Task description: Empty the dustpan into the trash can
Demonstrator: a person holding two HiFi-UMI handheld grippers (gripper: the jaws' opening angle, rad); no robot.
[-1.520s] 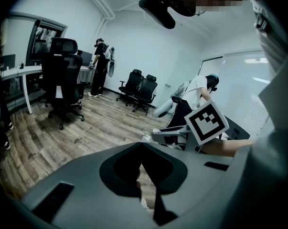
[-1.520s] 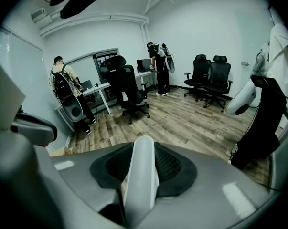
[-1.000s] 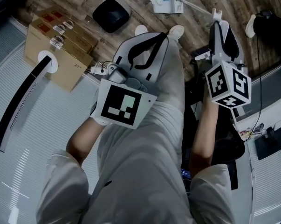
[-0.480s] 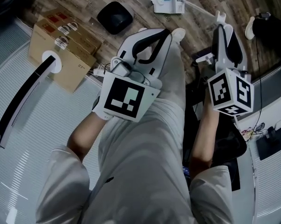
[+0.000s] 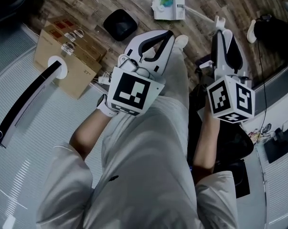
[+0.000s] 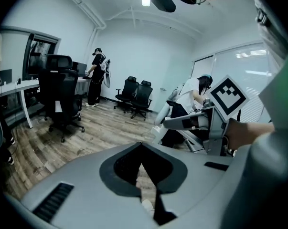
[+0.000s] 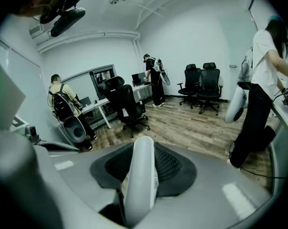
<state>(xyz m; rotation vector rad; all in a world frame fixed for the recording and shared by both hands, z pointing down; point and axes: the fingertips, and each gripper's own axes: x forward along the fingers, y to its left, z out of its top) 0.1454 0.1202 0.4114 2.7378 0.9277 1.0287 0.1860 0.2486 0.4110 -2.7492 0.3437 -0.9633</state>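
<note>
In the head view the left gripper (image 5: 155,39) and right gripper (image 5: 225,37) have risen. The dustpan (image 5: 168,5) is far ahead of the right jaws on its white handle (image 5: 201,12), near what seems to be the black trash can (image 5: 121,24), so I judge that tipping comes next. In the left gripper view the jaws are pressed together on nothing, and in the right gripper view the jaws pinch the handle. The print on the cardboard boxes (image 5: 69,51) is too small to read.

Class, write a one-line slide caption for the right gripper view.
Right tool clamped on a white handle, office chairs behind.

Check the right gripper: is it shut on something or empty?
Shut on a white handle: the handle runs up between the jaws of the right gripper in the right gripper view.
</note>
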